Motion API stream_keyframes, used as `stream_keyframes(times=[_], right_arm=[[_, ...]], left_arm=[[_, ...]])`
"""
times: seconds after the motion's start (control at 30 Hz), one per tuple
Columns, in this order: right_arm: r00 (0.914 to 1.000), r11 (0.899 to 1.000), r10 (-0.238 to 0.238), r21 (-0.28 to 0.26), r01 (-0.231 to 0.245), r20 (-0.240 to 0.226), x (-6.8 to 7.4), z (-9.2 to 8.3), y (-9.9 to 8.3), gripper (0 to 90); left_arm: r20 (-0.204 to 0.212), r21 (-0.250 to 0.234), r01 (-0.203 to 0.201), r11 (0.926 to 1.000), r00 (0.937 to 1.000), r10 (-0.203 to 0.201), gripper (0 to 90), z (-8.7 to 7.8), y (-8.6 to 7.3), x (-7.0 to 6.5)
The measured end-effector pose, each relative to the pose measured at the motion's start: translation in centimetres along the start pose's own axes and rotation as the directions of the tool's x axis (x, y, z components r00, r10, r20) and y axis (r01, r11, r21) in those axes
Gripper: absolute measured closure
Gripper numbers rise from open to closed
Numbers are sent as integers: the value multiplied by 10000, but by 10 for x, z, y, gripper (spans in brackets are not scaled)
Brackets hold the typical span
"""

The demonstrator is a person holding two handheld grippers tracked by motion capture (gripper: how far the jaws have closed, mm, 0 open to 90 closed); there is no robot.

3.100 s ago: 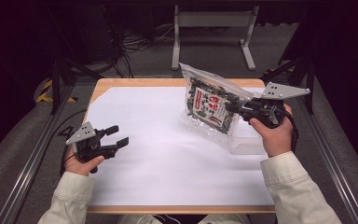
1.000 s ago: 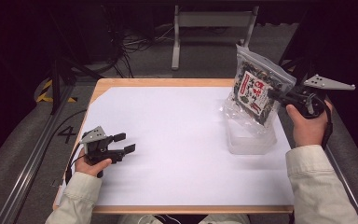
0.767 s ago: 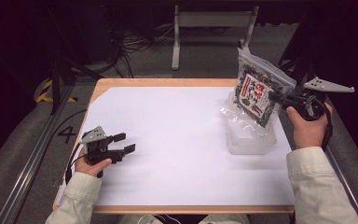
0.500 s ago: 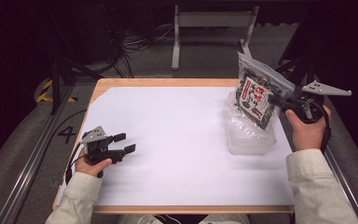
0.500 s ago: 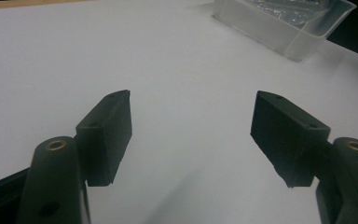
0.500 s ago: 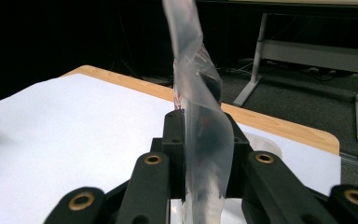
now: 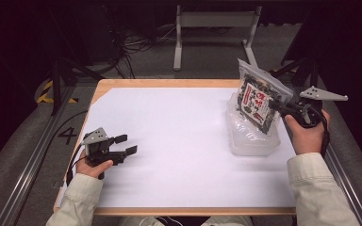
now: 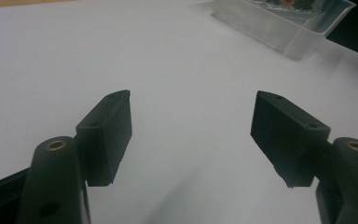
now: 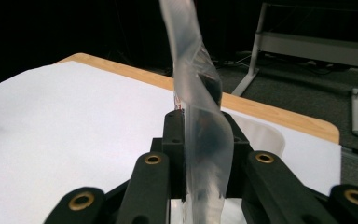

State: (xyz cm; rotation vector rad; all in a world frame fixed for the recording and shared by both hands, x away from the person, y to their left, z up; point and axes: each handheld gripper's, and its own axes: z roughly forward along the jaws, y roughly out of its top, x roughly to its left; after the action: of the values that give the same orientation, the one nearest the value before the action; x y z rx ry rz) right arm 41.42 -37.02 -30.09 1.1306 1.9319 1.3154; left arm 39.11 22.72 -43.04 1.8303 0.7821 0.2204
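Note:
A clear plastic bag [image 7: 258,96] with a dark, red-and-white printed pack inside hangs upright over a clear plastic container [image 7: 253,136] at the table's right side. My right gripper [image 7: 277,105] is shut on the bag's edge; in the right gripper view the film [image 9: 200,121] rises pinched between the black jaws. My left gripper [image 7: 125,144] rests low over the white sheet at the near left, open, with nothing between its fingers [image 8: 109,133]. The container [image 8: 284,25] shows far off in the left gripper view.
A white sheet [image 7: 179,141] covers most of the wooden table [image 7: 169,83]. Metal rails run along both sides of the table. A grey metal stand [image 7: 217,23] and cables lie on the floor beyond the far edge.
The right gripper has carried the bag from the table's middle right out over the container and lowered it slightly. The left gripper has shifted a little nearer and stayed open.

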Motion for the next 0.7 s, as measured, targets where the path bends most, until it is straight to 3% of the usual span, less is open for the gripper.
stream_keyframes(times=[0.5,0.7], right_arm=[[9992,9992,392,1,-392,-31,-5,4,-17,770],[9986,9982,523,280,-522,-36,-7,6,-25,770]], left_arm=[[-35,26,46,10000,10000,-46,299,0,0,0],[2,63,-5,10000,10000,5,298,1,0,0]])
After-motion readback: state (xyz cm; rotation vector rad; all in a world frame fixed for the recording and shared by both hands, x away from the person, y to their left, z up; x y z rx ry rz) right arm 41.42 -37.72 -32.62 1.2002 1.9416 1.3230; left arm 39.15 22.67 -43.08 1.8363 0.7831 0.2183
